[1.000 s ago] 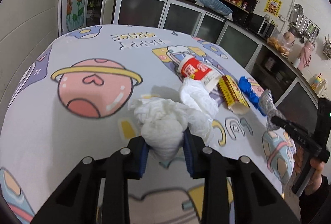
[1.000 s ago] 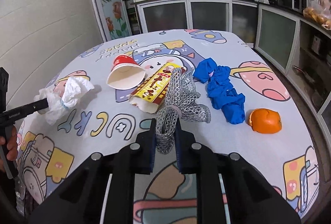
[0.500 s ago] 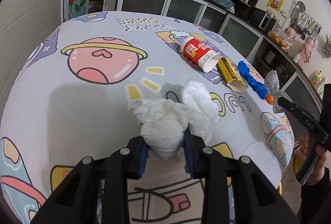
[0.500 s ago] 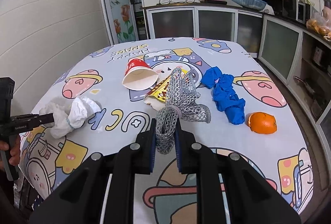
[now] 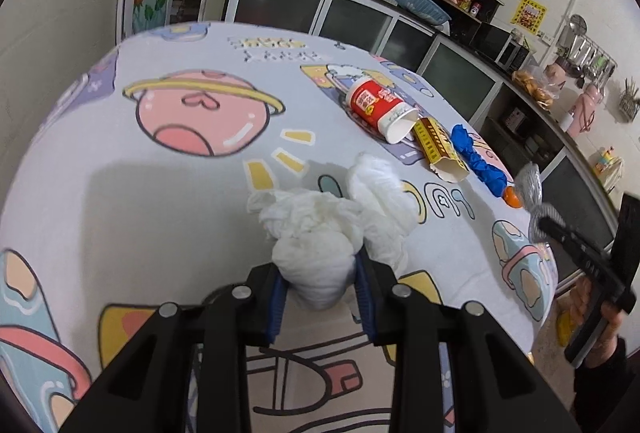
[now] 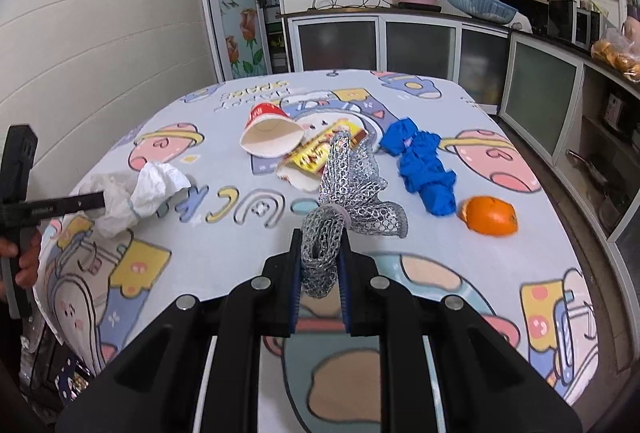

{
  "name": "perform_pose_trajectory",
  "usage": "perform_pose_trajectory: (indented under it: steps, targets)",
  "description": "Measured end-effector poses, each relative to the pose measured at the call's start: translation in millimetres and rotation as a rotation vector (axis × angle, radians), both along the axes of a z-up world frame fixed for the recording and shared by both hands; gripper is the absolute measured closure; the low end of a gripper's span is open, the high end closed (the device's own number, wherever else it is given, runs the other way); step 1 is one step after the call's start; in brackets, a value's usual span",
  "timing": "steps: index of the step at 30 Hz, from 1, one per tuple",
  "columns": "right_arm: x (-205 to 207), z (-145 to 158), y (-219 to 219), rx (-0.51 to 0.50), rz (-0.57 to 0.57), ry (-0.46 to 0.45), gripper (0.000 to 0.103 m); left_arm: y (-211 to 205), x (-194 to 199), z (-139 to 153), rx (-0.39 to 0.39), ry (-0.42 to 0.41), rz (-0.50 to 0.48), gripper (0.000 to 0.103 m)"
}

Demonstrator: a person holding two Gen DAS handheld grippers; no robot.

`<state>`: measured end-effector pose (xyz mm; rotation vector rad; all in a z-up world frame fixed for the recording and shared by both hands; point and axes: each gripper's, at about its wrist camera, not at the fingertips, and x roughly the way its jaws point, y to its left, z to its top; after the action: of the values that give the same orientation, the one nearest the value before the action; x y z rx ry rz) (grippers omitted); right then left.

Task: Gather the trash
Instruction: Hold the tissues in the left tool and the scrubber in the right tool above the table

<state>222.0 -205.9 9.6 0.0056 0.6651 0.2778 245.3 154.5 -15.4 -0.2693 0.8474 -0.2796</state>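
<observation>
- Up front, the left gripper [image 5: 320, 283] has its jaws clamped on a crumpled white tissue wad [image 5: 320, 233], held above the near edge of the worktop [image 5: 160, 193] with its cartoon space-print cloth.
- The right gripper [image 6: 320, 265] has its jaws pressed together on a grey foam fruit net [image 6: 344, 189] — the net fans out ahead of the fingers and hides part of the litter behind it.
- Beyond the net lie a tipped red-and-white paper cup [image 6: 270, 133] and, touching it, a yellow snack box [image 6: 316, 155].
- Just to the right sits a crumpled blue glove [image 6: 426, 169], with a piece of orange peel [image 6: 488, 215] near it.
- A kitchen counter with dark-glass cabinets [image 6: 420, 41] runs behind.
</observation>
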Motion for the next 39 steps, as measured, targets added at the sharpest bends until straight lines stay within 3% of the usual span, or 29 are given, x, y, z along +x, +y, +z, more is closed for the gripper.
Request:
perform_pose_trajectory:
  steps: [13,17,22,25,28,30,33,39]
  targets:
    - [-33.3,-16.3,-13.6,-0.023,0.012,0.029,0.088,-7.7,4.3,-15.7,-0.006,0.025,-0.014,0.075]
    - [-31.8,-18.9,-9.8,-0.022,0.026,0.034,0.088,-5.0,1.2,-15.1,-0.013,0.028,-0.014,0.071]
    - [-31.0,-19.2,-3.9,-0.018,0.045,0.034,0.088,8.7,-1.8,-11.6,-0.065,0.008,0.014,0.049]
    - [-31.4,-19.0,-2.0,-0.018,0.052,0.035,0.088,15.5,1.2,-10.9,-0.083,0.008,0.032,0.049]
    - [-32.1,-18.3,-1.3,-0.021,0.055,0.033,0.088,12.6,4.6,-15.4,-0.073,0.027,0.023,0.052]
    - [-32.8,-17.1,-1.3,-0.023,0.053,0.029,0.088,7.5,5.5,-18.1,-0.059,0.033,0.000,0.072]
    - [-34.0,-15.8,-2.0,-0.028,0.049,0.024,0.088,3.7,4.0,-18.2,-0.061,0.021,-0.013,0.077]
    - [-38.3,-10.6,-7.1,-0.023,0.042,0.010,0.088,27.2,-10.6,12.1,-0.185,-0.124,0.011,0.078]
